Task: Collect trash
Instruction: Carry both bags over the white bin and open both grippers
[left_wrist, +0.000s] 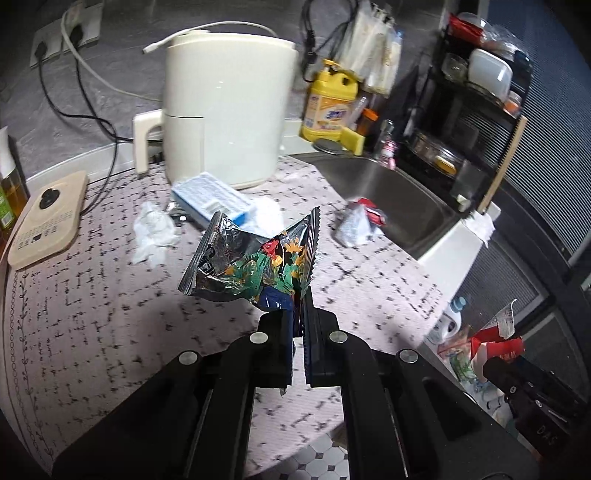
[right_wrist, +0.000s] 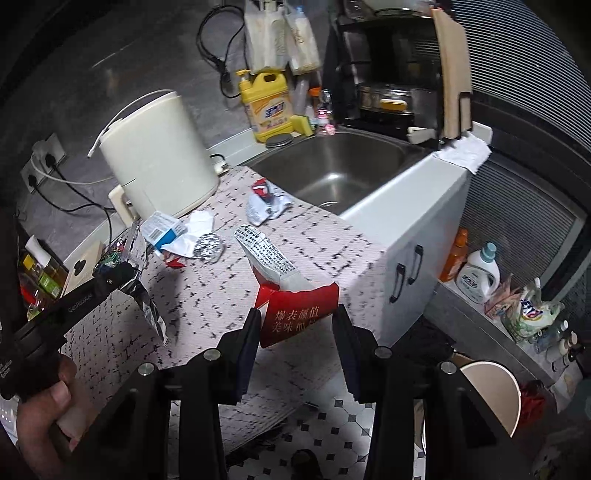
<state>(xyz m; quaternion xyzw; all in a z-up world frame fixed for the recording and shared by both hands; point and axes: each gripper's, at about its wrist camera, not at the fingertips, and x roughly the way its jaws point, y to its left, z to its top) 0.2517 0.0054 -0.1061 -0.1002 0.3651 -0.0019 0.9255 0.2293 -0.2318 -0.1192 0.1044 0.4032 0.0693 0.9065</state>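
My left gripper (left_wrist: 299, 317) is shut on a crumpled foil snack wrapper (left_wrist: 255, 258), silver with green and orange print, held above the patterned counter mat (left_wrist: 110, 314). My right gripper (right_wrist: 297, 325) is shut on a torn red-and-white carton (right_wrist: 295, 310), its pads pressing both sides. Each gripper shows in the other's view: the left gripper (right_wrist: 123, 271) with its foil wrapper (right_wrist: 146, 299), and the red carton (left_wrist: 495, 343) at the right edge. Left on the mat are a crumpled tissue (left_wrist: 153, 232), a blue-and-white box (left_wrist: 210, 197), a red-and-white wrapper (right_wrist: 264, 203) and a foil ball (right_wrist: 208, 249).
A cream appliance (left_wrist: 225, 110) stands at the back of the counter, a steel sink (right_wrist: 332, 166) to its right with a yellow detergent bottle (right_wrist: 267, 107) behind. A round cream-rimmed bin (right_wrist: 491, 391) stands on the tiled floor below right, near bottles on a low ledge.
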